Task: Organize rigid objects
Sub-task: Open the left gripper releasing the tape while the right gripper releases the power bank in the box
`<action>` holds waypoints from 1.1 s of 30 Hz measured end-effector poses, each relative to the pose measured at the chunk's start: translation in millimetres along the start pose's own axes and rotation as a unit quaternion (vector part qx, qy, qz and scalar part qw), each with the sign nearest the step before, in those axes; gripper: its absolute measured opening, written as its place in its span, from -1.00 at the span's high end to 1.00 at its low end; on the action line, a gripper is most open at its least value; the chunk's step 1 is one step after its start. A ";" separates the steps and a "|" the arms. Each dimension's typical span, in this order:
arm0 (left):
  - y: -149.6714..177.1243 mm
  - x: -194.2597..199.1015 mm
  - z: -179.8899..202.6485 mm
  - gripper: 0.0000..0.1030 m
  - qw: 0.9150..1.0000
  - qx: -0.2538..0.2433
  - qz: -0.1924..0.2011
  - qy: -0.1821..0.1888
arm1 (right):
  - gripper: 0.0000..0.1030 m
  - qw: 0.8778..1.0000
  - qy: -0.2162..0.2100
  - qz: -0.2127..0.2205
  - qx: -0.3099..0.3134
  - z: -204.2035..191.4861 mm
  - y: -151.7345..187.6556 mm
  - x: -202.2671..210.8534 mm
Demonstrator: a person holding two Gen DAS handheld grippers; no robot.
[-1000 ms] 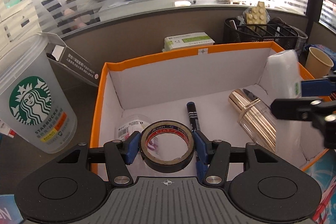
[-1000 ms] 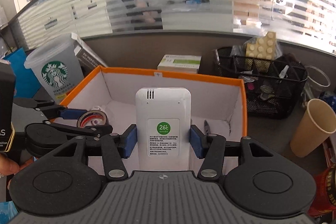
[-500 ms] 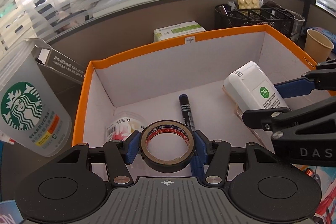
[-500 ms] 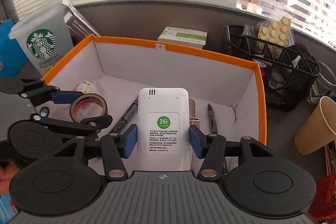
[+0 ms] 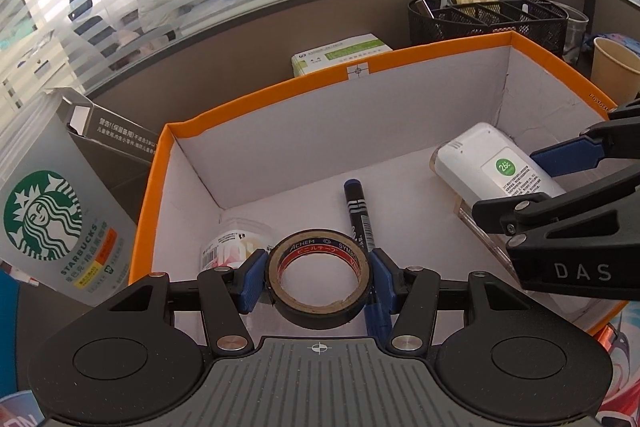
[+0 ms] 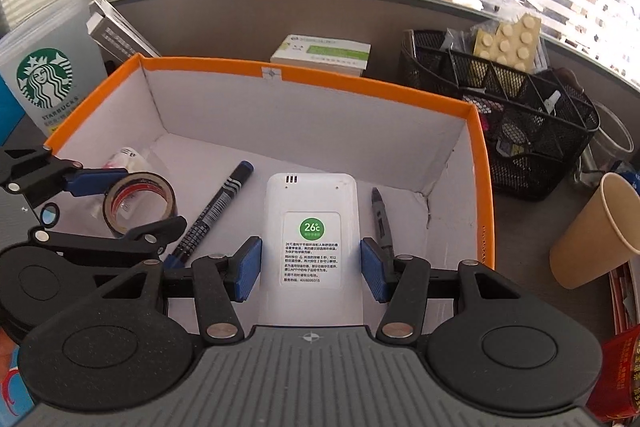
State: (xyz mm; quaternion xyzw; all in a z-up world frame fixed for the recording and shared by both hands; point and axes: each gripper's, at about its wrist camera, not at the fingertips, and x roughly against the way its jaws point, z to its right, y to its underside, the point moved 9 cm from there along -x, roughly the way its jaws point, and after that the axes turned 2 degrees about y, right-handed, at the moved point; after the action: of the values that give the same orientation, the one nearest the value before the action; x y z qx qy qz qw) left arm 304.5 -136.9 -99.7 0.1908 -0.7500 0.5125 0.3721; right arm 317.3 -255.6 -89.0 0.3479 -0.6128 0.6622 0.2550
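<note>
Both grippers have been lowered into the orange-rimmed box [image 6: 478, 163]. A roll of black tape [image 5: 318, 277] is clamped by the left gripper [image 5: 318, 281]; a white remote [image 6: 311, 243] is clamped by the right gripper [image 6: 311, 269], beside a marker [image 6: 216, 211].

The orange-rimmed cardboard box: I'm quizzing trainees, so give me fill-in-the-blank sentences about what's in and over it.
1. The left gripper holds a roll of black ____.
2. The right gripper grips a flat white ____.
3. The black marker pen lies ____ the orange-rimmed cardboard box.

Missing words: tape; remote control; inside
</note>
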 end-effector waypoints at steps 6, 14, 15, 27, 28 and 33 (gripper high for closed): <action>0.4 0.7 1.7 -0.05 1.000 -0.001 -0.002 -0.007 | 0.02 1.000 0.004 -0.007 0.003 0.2 0.0 -5.6; 0.3 -0.2 2.0 -0.06 1.000 -0.002 -0.005 -0.013 | 0.01 1.000 0.005 -0.004 0.004 0.4 0.3 -6.8; 0.5 -0.2 2.0 -0.07 1.000 -0.002 -0.005 -0.013 | 0.01 1.000 0.004 -0.003 0.004 0.4 0.7 -6.2; -0.1 10.4 0.8 -0.21 1.000 0.004 0.011 -0.017 | -0.15 0.999 -0.005 0.033 -0.002 1.8 -5.0 15.3; -1.0 12.8 0.3 -0.23 1.000 0.004 0.013 -0.019 | -0.18 0.999 0.001 0.038 0.000 2.9 -6.1 18.1; -4.6 26.7 -1.9 -0.32 0.999 0.002 0.027 -0.026 | -0.18 0.999 0.008 0.049 -0.001 6.6 -9.6 29.1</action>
State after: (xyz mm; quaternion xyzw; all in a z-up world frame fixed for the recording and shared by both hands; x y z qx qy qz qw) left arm 290.9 -134.5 -76.3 0.1843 -0.7633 0.5187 0.3382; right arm 307.4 -263.6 -60.4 0.3121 -0.6279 0.6757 0.2276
